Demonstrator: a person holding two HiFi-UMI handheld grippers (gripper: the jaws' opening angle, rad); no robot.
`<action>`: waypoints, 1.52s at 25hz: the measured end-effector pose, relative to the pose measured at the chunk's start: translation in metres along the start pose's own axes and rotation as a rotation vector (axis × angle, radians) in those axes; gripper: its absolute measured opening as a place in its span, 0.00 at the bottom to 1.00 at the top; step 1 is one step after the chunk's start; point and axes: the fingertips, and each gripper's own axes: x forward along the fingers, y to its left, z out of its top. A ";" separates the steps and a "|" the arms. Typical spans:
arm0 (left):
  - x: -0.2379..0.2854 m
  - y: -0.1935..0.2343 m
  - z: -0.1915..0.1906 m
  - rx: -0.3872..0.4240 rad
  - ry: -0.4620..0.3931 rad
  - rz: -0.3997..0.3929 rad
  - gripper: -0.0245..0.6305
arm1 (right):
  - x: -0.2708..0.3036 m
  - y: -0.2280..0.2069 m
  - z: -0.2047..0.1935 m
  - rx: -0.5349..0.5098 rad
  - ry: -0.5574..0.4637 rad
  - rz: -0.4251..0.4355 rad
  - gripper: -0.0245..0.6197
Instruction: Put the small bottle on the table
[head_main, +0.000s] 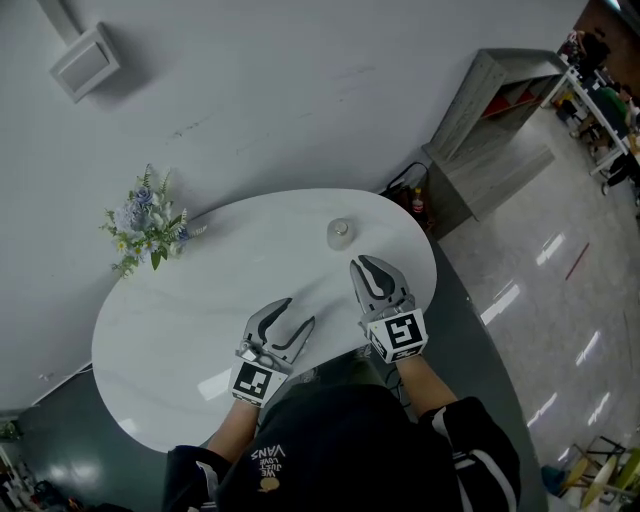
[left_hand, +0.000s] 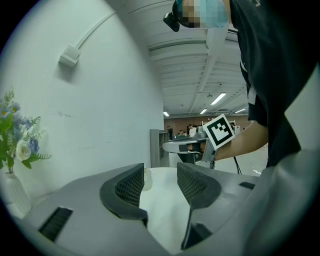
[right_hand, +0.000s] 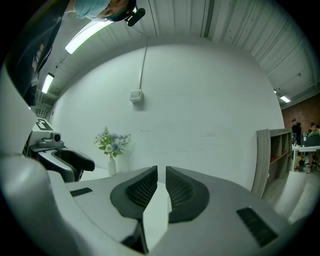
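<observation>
The small bottle (head_main: 340, 233) already stands upright on the white table (head_main: 180, 330), toward the far edge, clear of everything else. Neither of my tongs has hold of it. My left tongs (head_main: 300, 311) hover over the near part of the table with the jaws spread. In the left gripper view only bare tabletop shows between the pads, and the bottle peeks out well beyond the left-hand pad. My right tongs (head_main: 365, 268) sit closer to the bottle, just short of it and a little to its right. Their jaws are drawn almost together, with a thin slit between the pads and nothing in it. The vase of flowers (head_main: 148, 222) is far off at the left end of the table and plays no part here.

As I judge it, the placing itself is done, because the bottle rests on the table on its own and I am at the letting-go end of the job. What comes next asks little: keep both tongs low and steady, and draw them back toward me without swinging the right one across the bottle, since it looks light enough to tip from a nudge
</observation>
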 end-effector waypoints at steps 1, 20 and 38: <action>-0.003 -0.001 0.003 0.004 -0.010 -0.003 0.37 | -0.005 0.004 0.001 0.004 -0.001 -0.005 0.15; -0.046 -0.005 0.011 0.033 -0.058 -0.043 0.09 | -0.075 0.064 0.007 0.027 0.006 -0.090 0.13; -0.075 -0.009 0.012 0.011 -0.071 -0.086 0.07 | -0.120 0.101 0.006 0.060 -0.001 -0.166 0.12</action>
